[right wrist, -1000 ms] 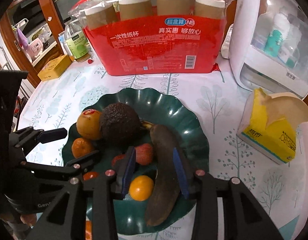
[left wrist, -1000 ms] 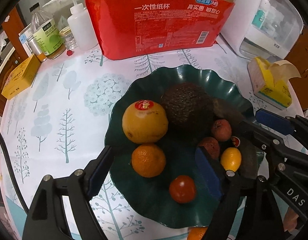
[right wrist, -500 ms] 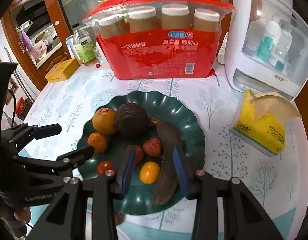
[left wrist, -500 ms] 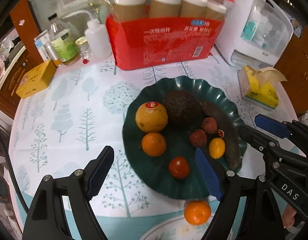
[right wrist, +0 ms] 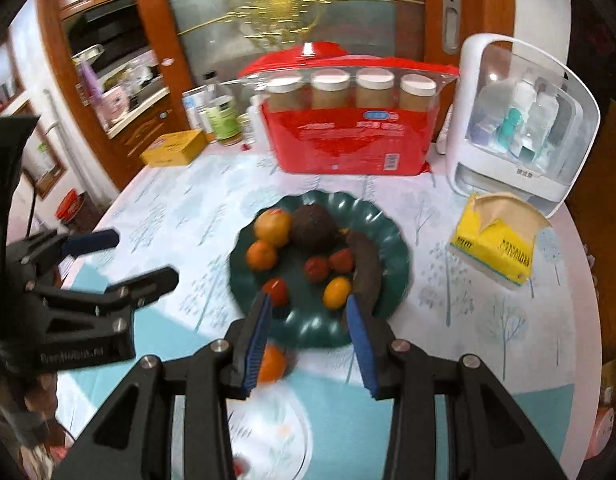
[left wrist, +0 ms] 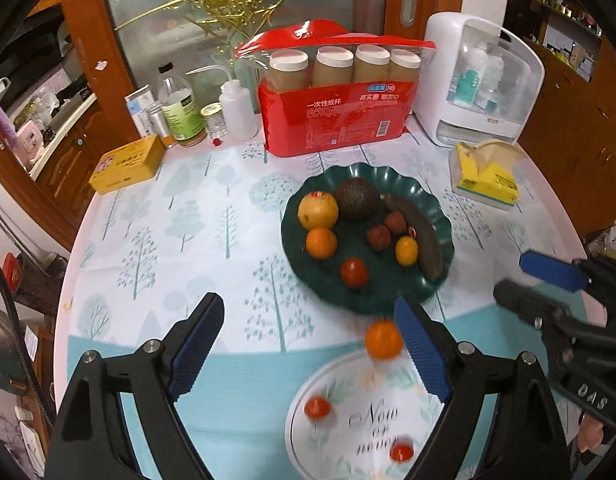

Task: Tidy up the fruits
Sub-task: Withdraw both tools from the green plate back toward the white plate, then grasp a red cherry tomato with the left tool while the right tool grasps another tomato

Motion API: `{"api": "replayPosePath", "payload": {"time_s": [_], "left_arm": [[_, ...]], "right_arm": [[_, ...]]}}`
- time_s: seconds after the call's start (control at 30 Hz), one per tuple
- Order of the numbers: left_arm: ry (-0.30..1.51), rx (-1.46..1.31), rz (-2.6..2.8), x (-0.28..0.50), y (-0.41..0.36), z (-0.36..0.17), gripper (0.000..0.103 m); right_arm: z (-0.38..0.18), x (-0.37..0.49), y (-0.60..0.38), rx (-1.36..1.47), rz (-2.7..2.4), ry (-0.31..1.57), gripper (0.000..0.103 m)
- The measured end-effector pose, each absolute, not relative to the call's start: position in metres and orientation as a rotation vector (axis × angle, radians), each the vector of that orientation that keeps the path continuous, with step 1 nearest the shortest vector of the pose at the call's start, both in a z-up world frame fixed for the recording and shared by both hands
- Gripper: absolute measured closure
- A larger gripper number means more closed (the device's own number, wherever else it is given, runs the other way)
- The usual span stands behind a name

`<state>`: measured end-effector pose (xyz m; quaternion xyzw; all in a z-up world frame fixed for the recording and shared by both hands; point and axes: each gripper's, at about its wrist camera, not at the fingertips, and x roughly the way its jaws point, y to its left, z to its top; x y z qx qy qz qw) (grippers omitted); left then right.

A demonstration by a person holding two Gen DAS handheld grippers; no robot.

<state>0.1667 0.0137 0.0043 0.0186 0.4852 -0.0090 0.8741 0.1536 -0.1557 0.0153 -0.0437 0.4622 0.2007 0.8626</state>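
A dark green scalloped plate [left wrist: 441, 216] [right wrist: 399, 248] holds a stickered yellow orange [left wrist: 317, 210], an avocado [left wrist: 355, 199], a blackened banana [left wrist: 417, 236], a tangerine [left wrist: 321, 243], a tomato [left wrist: 353, 273], a small yellow fruit [left wrist: 406, 251] and two lychees. A loose orange [left wrist: 383, 339] [right wrist: 272, 362] lies between it and a white plate [left wrist: 359, 420] with two cherry tomatoes. My left gripper [left wrist: 308, 308] [right wrist: 144, 256] hovers high over the near table, its jaws opening around nothing. My right gripper [right wrist: 308, 302] [left wrist: 511, 273] hangs over the green plate's near rim, narrowly open, holding nothing.
A red pack of paper cups [left wrist: 335, 116] and a white cabinet box [left wrist: 479, 80] stand at the back. A yellow tissue pack [left wrist: 487, 176] sits right of the plate. A yellow tin [left wrist: 126, 164] and bottles [left wrist: 184, 112] are at the back left.
Both grippers have risen and drawn back from the green plate. The loose orange and the white plate with cherry tomatoes have come into view. The left jaws stand slightly wider.
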Motion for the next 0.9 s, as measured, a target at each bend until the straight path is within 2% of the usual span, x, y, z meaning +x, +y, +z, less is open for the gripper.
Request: {"api": "replayPosePath", "payload": {"time_s": [0.2,0.37,0.77,0.9], "left_arm": [[1.031,0.032,-0.030,0.118,0.017,-0.006,0.016],[1.058,0.071,-0.035,0.093,0.016,-0.034,0.016],[1.151,0.048,-0.113,0.084,0.031,-0.115,0.017],[1.175,0.032,-0.129,0.087,0.035,-0.133,0.021]], "right_arm": [[0.006,0.093,-0.155,-0.155,0.473,0.990,0.063],[-0.024,0.054,-0.153,-0.184,0.512,1.022,0.063],[-0.114,0.007,-0.129,-0.162,0.518,1.179,0.063],[-0.128,0.006,-0.120,-0.165,0.487,1.165,0.063]]}}
